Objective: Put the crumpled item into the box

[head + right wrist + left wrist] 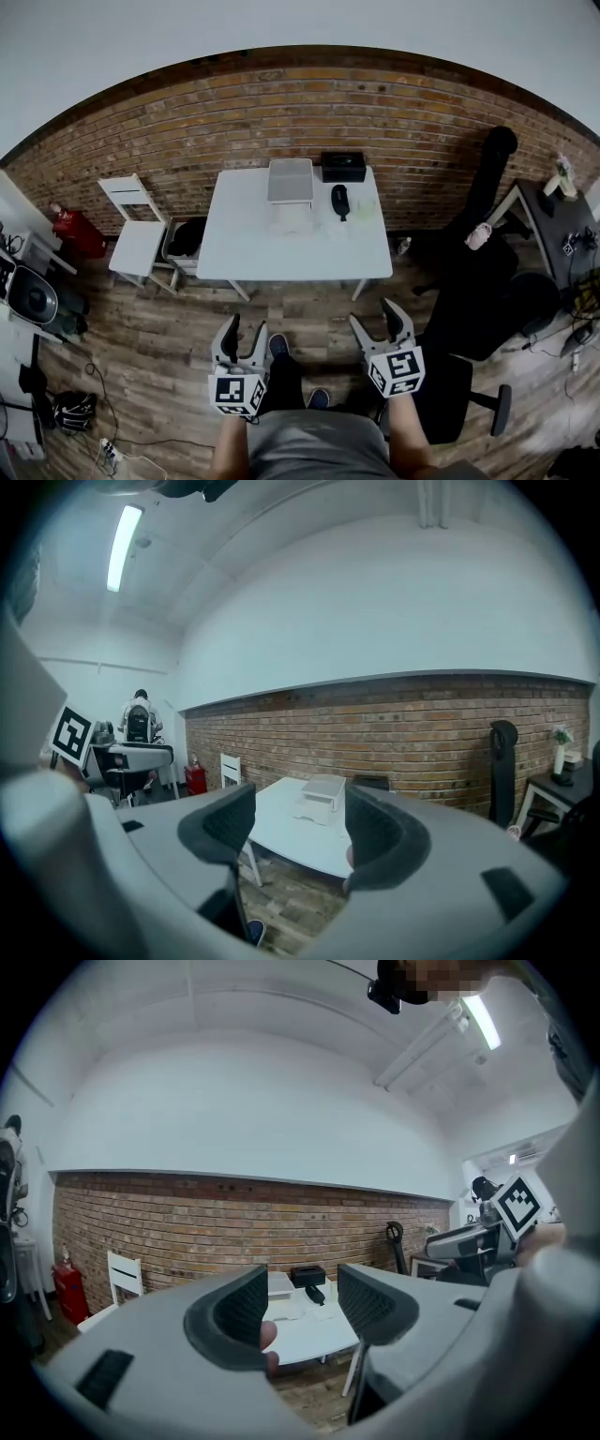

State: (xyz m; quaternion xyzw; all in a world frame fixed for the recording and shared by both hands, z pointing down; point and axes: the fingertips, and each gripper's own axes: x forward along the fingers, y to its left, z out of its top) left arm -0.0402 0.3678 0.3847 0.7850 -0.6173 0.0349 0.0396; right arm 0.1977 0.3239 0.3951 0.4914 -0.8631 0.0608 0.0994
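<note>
A white table [281, 253] stands ahead of me against the brick wall. At its far edge sits a white box [291, 180], and a pale crumpled item [292, 221] lies just in front of it. The right gripper view shows the same box [324, 787] and the crumpled item [311, 811]. My left gripper [246, 330] and right gripper [375, 317] hover over the wooden floor, well short of the table. Both point at the table, and the jaws stand apart with nothing between them [300, 1302] [300, 817].
On the table are also a black case [343, 166], a dark object [340, 200] and a pale sheet [364, 208]. A white chair [136, 234] and a black bin [187, 238] stand left of it. A black office chair [473, 375] stands at my right.
</note>
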